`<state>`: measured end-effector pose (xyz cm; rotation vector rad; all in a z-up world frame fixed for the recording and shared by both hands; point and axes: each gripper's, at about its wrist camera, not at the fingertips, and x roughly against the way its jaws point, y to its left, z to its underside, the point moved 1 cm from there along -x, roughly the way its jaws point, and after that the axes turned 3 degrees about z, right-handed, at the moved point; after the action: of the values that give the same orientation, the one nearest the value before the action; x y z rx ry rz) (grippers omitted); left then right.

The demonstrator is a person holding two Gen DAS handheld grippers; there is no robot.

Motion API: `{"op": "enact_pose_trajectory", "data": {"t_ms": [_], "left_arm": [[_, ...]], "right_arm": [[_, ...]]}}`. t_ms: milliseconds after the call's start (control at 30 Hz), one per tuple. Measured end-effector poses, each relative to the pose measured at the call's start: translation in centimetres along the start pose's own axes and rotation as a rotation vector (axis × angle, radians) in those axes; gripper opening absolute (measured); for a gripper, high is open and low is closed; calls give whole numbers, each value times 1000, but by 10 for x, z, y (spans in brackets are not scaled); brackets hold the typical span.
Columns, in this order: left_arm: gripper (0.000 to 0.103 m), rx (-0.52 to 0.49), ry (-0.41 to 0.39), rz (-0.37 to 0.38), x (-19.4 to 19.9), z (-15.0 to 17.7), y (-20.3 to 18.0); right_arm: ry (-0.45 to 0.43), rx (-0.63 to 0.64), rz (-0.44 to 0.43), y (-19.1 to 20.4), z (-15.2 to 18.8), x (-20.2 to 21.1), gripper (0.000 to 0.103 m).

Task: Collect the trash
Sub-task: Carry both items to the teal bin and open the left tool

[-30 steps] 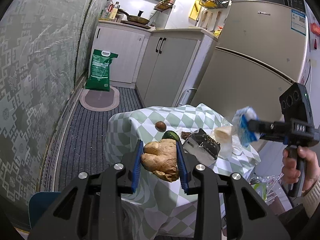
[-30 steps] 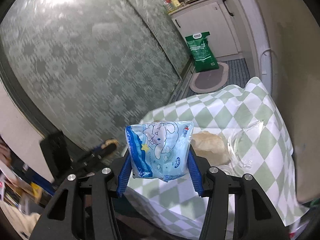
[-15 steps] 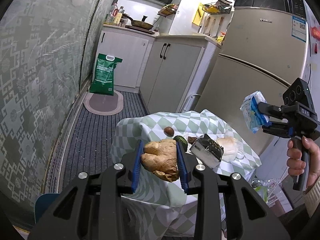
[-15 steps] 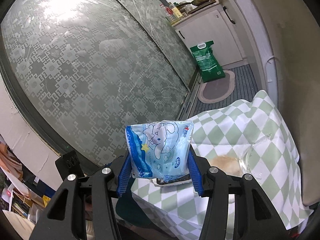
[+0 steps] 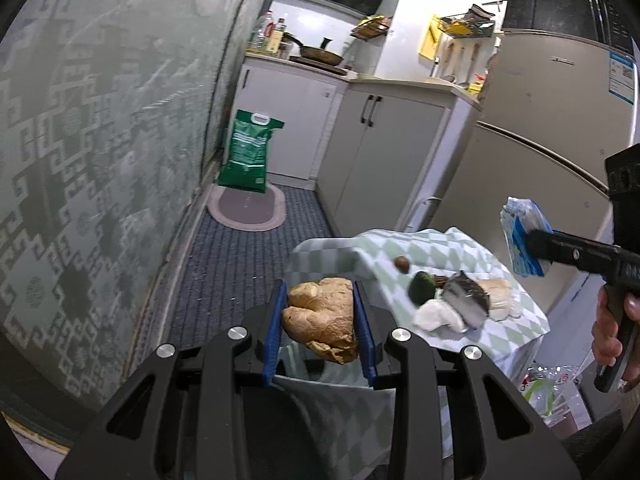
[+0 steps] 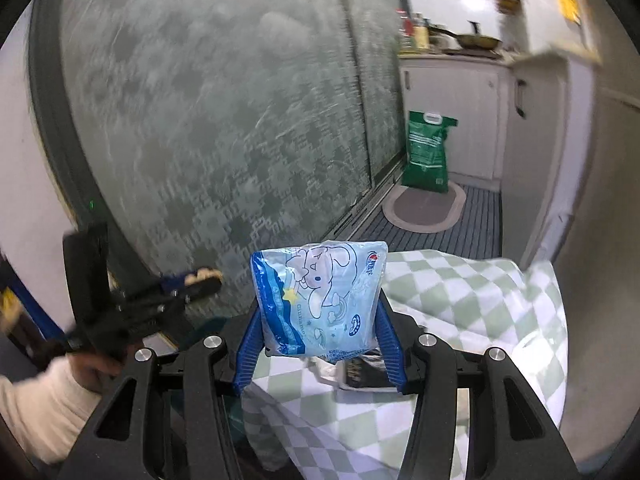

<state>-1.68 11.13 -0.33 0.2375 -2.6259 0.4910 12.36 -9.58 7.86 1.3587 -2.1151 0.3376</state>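
My left gripper [image 5: 322, 320] is shut on a brown lumpy ginger root [image 5: 322, 320] and holds it in the air before the near left edge of the checked table [image 5: 432, 248]. My right gripper [image 6: 320, 312] is shut on a blue cartoon snack bag [image 6: 320, 300], held above the table's near side; it also shows in the left wrist view [image 5: 524, 240]. On the table lie a green avocado [image 5: 422, 288], a brown nut-like fruit [image 5: 401, 264], a white crumpled tissue [image 5: 436, 316], a dark foil wrapper [image 5: 468, 300] and a pale bun [image 5: 496, 298].
A patterned glass sliding door [image 5: 100, 160] runs along the left. A green sack [image 5: 250, 156] stands on an oval mat by white cabinets [image 5: 380, 160]. A fridge [image 5: 540, 140] stands behind the table. A plastic bag with trash [image 5: 552, 388] lies at lower right.
Both grippers pulled back and up from the table, still holding their items. The right gripper swung left, so its view now faces the glass door and kitchen.
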Motion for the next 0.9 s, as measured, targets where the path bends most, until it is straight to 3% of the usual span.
{"op": "enact_pose_trajectory", "data": {"t_ms": [467,733,900], "left_arm": [[34,-2,98,-150,12,20,39],[34,-17,205,-204,9,40,61],[34,-11,312,-230,-2,58,76]], "right_arm": [[101,142,-103,84,1,-53,52],[165,159,-162,117,6,-80,52],[265,146,-187,129,15,-105,52]]}}
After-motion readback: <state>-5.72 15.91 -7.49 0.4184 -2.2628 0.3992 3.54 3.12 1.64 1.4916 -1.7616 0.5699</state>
